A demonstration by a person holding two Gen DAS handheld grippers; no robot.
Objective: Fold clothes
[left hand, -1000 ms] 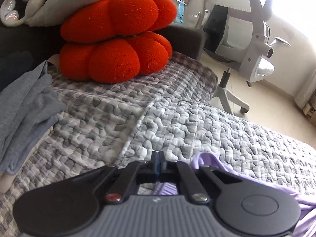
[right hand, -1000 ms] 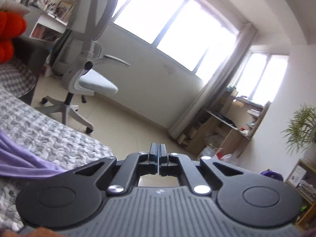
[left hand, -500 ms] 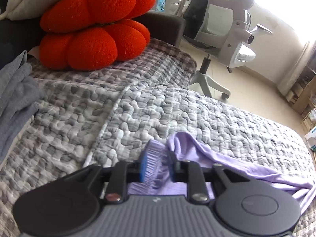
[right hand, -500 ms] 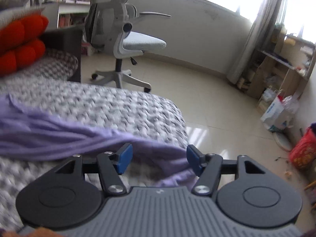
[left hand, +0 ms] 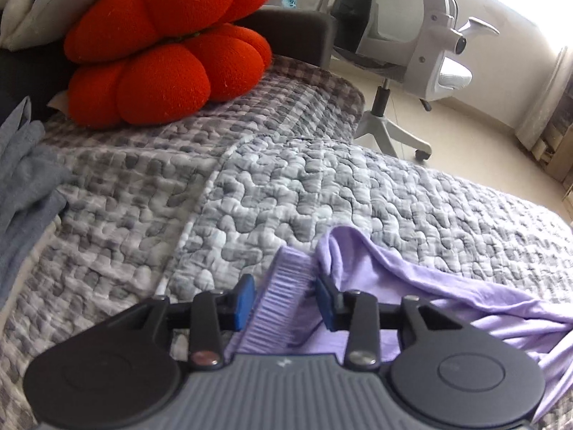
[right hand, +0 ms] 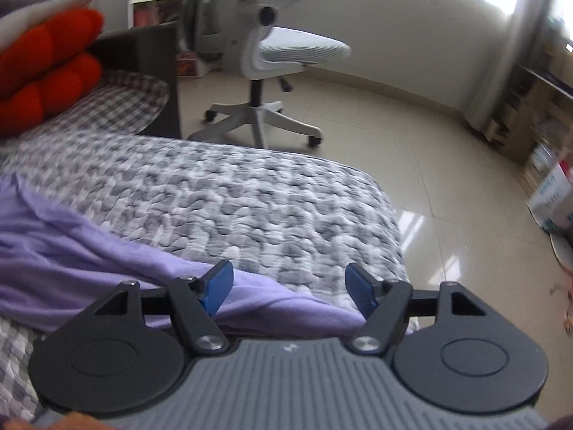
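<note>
A lilac garment (left hand: pixel 412 286) lies crumpled on the grey quilted bedspread (left hand: pixel 286 186). Its ribbed hem (left hand: pixel 283 297) stands between the blue pads of my left gripper (left hand: pixel 284 301), whose jaws are opening; a gap shows beside the left pad. In the right wrist view the same lilac garment (right hand: pixel 71 251) stretches leftward across the bedspread (right hand: pixel 232 197). My right gripper (right hand: pixel 288 292) hovers over the garment's near end by the bed's corner, its jaws wide and still opening, with the cloth lying loose below them.
Two orange pumpkin-shaped cushions (left hand: pixel 168 46) are stacked at the head of the bed. A blue-grey garment (left hand: pixel 25 179) lies at the left. A white office chair (right hand: pixel 279 53) stands on the tiled floor beyond the bed's edge. Boxes (right hand: pixel 551 197) sit by the right wall.
Both grippers went from shut to open. The ribbed hem came free between the left pads. The right gripper swung down from the window towards the bed and the lilac cloth.
</note>
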